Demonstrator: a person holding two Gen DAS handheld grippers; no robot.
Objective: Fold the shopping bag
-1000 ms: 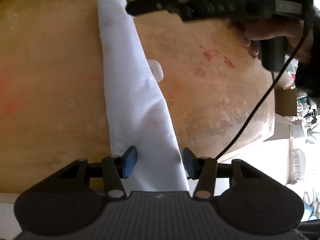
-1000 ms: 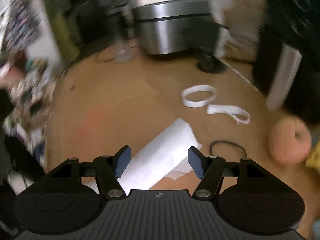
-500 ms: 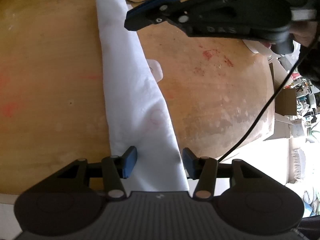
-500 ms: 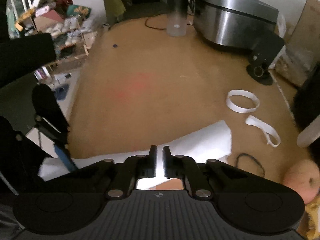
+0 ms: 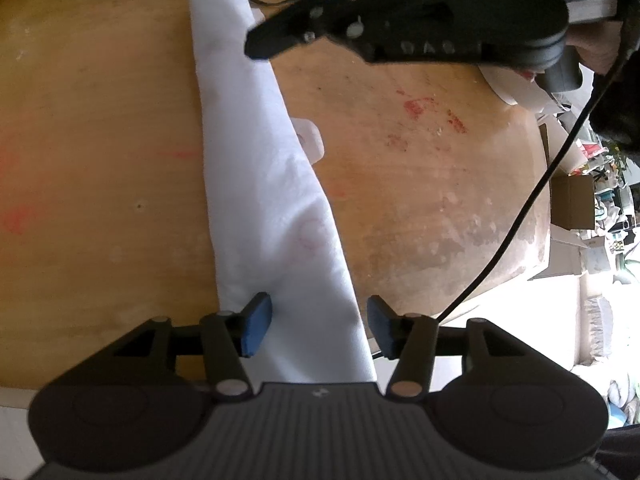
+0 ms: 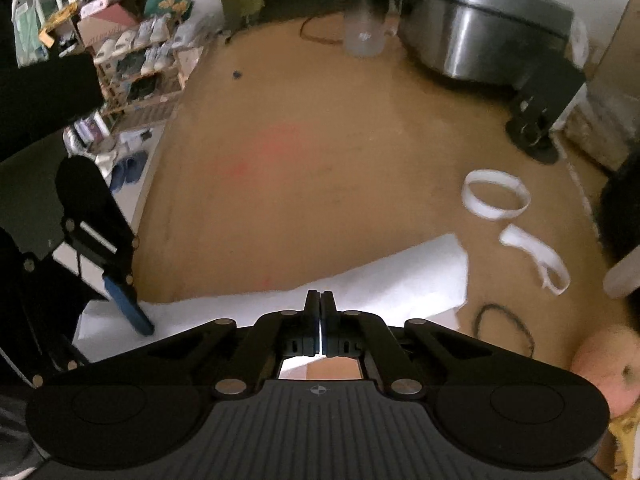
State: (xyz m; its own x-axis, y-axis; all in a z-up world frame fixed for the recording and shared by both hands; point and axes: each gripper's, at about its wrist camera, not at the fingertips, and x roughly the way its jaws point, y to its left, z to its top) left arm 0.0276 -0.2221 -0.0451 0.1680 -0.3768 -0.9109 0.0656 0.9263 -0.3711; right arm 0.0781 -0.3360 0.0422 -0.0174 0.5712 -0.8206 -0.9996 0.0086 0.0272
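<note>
A: Start at the left. What does the left gripper (image 5: 319,322) have?

B: Nothing gripped, as far as I can see. Its blue pads stand about half open, straddling the near end of the shopping bag (image 5: 264,184). The left pad (image 5: 256,320) sits on or just over the cloth, the right pad is off its edge, and neither presses on it. The log suggests the jaws are easing inward slightly.

A: And the bag itself?

B: It lies on the round wooden table (image 5: 100,160) as a long, narrow white strip, already folded lengthwise. One handle loop (image 5: 310,138) pokes out from its right edge, about midway.

A: So how far along is the job?

B: I judge the lengthwise folds done. What's left is folding or rolling the strip end to end into a compact packet.

A: Moving right, the right gripper (image 6: 321,312)?

B: Closed, jaws together over the strip near its far end. It may have pinched the bag's edge, but its own fingers hide the contact, so I can't say it holds anything.

A: Any containers?

B: A steel-sided pot or cooker (image 6: 480,32) with a dark lid at the table's far side, contents hidden. Beside it, a clear bottle or tumbler (image 6: 364,12), too blurred to tell what's inside.
</note>
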